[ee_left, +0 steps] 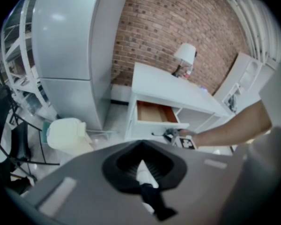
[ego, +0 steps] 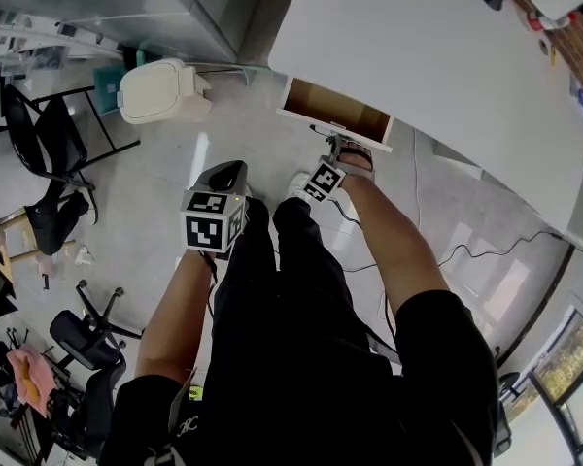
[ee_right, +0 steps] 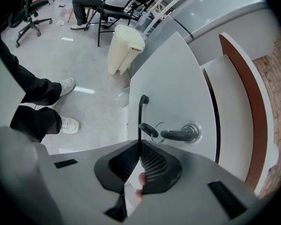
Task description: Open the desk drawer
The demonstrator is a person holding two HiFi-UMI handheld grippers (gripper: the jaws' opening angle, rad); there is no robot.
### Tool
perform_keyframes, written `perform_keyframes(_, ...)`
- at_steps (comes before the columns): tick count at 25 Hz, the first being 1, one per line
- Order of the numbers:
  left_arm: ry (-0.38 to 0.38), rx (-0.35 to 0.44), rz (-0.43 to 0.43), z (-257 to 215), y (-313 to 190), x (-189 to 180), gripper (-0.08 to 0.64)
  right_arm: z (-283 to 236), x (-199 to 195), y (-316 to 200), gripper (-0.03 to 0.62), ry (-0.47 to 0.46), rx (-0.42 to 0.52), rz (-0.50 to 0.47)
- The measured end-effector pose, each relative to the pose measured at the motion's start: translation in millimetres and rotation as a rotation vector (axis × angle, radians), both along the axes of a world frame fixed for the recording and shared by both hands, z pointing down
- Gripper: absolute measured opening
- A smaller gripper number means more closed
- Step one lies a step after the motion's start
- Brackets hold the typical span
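Drawer (ego: 332,113), part-way out under the desk (ego: 447,56), is clamped at its thin stiff handle (ee_right: 141,111) by the right gripper (ee_right: 139,144) (likely light, free-sliding); left gripper (ee_left: 141,165) is closed, empty.

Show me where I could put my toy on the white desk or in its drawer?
The desk top is bare almost all over; only its far end by the brick wall is crowded, with a lamp. The open drawer shows bare wood inside. Its front is busy: the right tongs are shut on the handle.
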State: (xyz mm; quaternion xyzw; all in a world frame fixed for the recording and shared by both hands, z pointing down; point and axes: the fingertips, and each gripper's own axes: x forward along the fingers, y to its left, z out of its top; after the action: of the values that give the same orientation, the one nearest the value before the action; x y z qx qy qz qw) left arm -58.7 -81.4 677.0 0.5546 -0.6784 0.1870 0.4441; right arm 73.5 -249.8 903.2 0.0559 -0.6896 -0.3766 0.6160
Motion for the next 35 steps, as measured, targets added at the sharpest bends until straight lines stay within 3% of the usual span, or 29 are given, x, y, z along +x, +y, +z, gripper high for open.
perform_keyframes(10,0.008,0.002,0.000,1,9,-10,-0.002,3,3,1,0.011,-0.021,-0.032,0.069)
perform_keyframes(14,0.017,-0.002,0.013,3,10,-10,-0.002,3,4,8,0.094,-0.056,-0.079,0.122)
perform_keyframes(17,0.022,0.000,0.023,3,7,-9,-0.002,-4,4,8,0.106,-0.087,-0.073,0.133)
perform_keyframes(19,0.023,0.006,0.031,2,4,-10,-0.002,-13,2,7,0.085,-0.126,-0.061,0.145)
perform_keyframes(21,0.021,0.013,0.042,-1,0,-11,-0.002,-25,0,8,0.002,-0.165,-0.070,0.167)
perform_keyframes(28,0.008,0.062,0.091,-22,-20,-13,-0.003,-84,0,12,-0.002,-0.286,-0.120,0.292)
perform_keyframes(35,0.032,0.140,0.124,-71,-41,-8,-0.002,-167,-4,26,-0.002,-0.489,-0.182,0.461)
